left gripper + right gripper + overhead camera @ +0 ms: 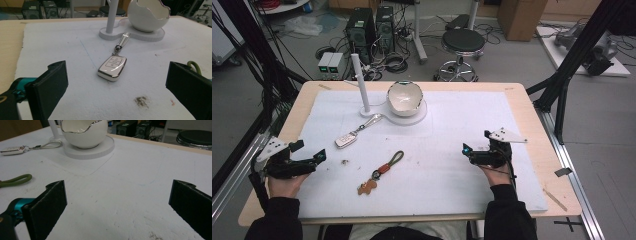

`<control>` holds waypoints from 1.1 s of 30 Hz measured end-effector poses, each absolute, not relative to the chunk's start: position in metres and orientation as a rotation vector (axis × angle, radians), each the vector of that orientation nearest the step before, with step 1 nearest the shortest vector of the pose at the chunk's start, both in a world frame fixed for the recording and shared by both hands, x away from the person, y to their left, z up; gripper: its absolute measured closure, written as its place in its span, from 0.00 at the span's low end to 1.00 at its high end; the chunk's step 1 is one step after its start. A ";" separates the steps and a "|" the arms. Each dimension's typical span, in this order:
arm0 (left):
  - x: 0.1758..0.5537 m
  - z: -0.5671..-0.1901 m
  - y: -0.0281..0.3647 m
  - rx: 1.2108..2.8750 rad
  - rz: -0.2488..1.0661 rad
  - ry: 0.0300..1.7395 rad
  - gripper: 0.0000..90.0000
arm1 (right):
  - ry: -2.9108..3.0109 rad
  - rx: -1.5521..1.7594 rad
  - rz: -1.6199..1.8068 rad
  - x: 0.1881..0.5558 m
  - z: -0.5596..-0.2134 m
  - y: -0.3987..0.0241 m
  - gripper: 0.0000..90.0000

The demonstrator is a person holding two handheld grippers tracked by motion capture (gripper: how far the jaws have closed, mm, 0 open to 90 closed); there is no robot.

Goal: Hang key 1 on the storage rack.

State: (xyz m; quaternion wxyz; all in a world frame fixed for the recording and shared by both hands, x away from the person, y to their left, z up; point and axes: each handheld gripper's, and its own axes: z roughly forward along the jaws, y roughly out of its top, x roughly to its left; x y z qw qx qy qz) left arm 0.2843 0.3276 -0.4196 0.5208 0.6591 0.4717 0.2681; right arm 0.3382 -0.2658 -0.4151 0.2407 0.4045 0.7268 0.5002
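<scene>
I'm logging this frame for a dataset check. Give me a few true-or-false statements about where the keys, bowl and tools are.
1. The white key fob lies flat on the white mat. True.
2. The fob is inside the bowl. False: it lies on the mat, in front of the bowl's stand.
3. The left tool is open and holds nothing. True.
4. The right tool grips the green-looped keychain. False: it is open, apart from the keychain.

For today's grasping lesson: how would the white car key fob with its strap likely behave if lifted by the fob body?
The key fob looks glossy, so it may slip. Its strap looks limp and would probably dangle.
</scene>
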 end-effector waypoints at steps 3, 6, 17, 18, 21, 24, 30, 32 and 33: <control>0.283 -0.419 0.328 1.589 0.647 1.123 0.05 | 1.983 1.110 1.373 0.339 -0.415 -0.265 0.01; 0.282 -0.419 0.327 1.586 0.643 1.115 0.05 | 1.981 1.103 1.380 0.340 -0.415 -0.266 0.01; 0.283 -0.413 0.319 1.603 0.609 1.087 0.05 | 1.982 1.099 1.384 0.339 -0.415 -0.266 0.01; 0.284 -0.412 0.317 1.610 0.604 1.081 0.05 | 1.984 1.098 1.385 0.339 -0.415 -0.266 0.01; 0.284 -0.411 0.314 1.616 0.602 1.074 0.05 | 1.987 1.097 1.383 0.338 -0.415 -0.266 0.01; 0.285 -0.410 0.310 1.628 0.597 1.062 0.05 | 1.991 1.096 1.381 0.338 -0.415 -0.266 0.01; 0.288 -0.406 0.299 1.666 0.595 1.031 0.05 | 1.990 1.094 1.377 0.337 -0.415 -0.267 0.01; 0.289 -0.405 0.294 1.677 0.587 1.022 0.05 | 1.989 1.096 1.377 0.337 -0.415 -0.268 0.01; 0.290 -0.405 0.292 1.690 0.587 1.012 0.05 | 1.986 1.101 1.379 0.336 -0.415 -0.268 0.01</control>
